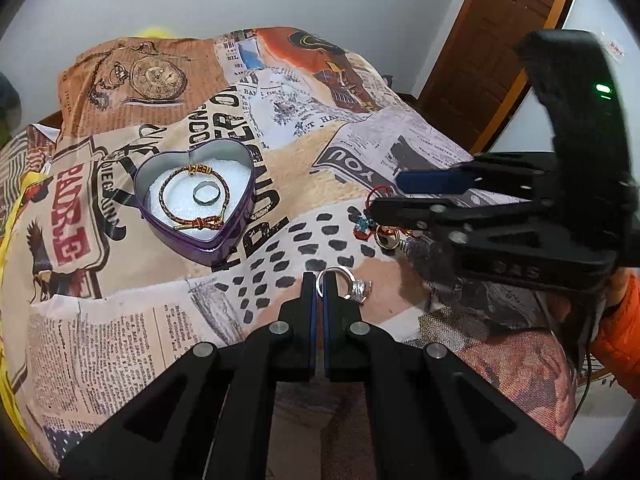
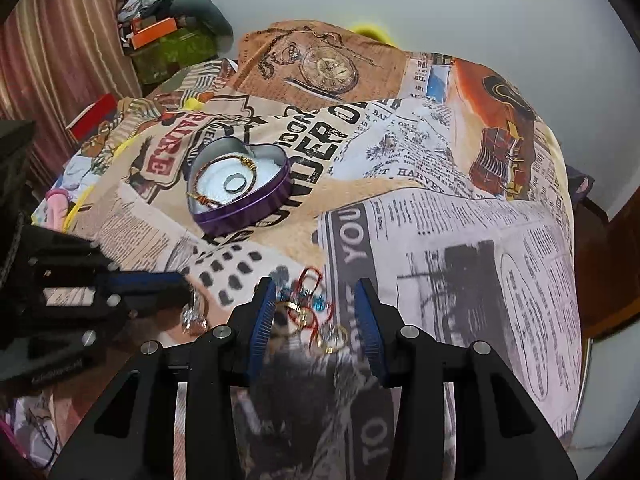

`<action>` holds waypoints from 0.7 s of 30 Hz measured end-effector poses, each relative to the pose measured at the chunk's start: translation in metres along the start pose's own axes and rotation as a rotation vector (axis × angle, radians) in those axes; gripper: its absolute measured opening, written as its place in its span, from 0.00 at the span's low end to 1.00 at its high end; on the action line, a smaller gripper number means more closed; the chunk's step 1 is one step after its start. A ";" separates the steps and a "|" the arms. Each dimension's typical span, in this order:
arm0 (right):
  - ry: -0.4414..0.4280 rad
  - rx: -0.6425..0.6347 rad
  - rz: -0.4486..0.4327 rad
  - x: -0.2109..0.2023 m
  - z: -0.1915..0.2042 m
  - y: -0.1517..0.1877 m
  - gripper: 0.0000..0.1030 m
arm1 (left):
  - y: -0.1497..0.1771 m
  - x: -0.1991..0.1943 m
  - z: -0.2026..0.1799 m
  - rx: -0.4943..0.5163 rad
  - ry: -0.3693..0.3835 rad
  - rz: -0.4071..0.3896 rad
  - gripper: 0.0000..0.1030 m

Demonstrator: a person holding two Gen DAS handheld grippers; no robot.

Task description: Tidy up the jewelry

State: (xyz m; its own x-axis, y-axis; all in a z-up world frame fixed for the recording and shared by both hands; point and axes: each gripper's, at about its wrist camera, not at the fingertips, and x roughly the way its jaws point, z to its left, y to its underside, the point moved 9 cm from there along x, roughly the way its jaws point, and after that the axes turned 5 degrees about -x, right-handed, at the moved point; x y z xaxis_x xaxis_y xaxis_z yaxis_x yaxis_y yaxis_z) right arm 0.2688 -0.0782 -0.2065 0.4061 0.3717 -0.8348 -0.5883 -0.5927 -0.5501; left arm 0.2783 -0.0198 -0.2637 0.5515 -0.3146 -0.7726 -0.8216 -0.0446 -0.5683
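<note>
Nearly closed, the jaws of our left gripper (image 1: 319,280) pinch the band of a silver ring (image 1: 343,283), whose ornate head juts out to the right, so we judge it gripped for carrying to the heart-shaped tin (image 1: 168,220). Our right gripper (image 2: 316,300) stands wide open and holds nothing; its blue pads straddle a tangle of red cord, blue beads and gold rings (image 2: 310,312) on the bedspread (image 2: 460,240), seemingly ready to close on it. Well apart from both, the tin already holds a braided bracelet (image 1: 182,184) looped around a plain ring (image 1: 206,194), likely the collecting place. On the newspaper-print spread we read "YOU", "HARVEY" and "TO"; smaller print is illegible.
</note>
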 end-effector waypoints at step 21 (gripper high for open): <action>-0.029 0.063 -0.065 -0.038 -0.010 -0.016 0.03 | -0.012 -0.024 0.000 -0.002 -0.023 -0.024 0.02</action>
State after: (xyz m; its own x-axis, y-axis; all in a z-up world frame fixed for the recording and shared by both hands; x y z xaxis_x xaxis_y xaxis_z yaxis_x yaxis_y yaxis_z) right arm 0.2698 -0.0902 -0.1659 0.4250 0.4289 -0.7972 -0.6047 -0.5208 -0.6026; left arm 0.2750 -0.0123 -0.2387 0.5742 -0.2918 -0.7649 -0.8083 -0.0539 -0.5862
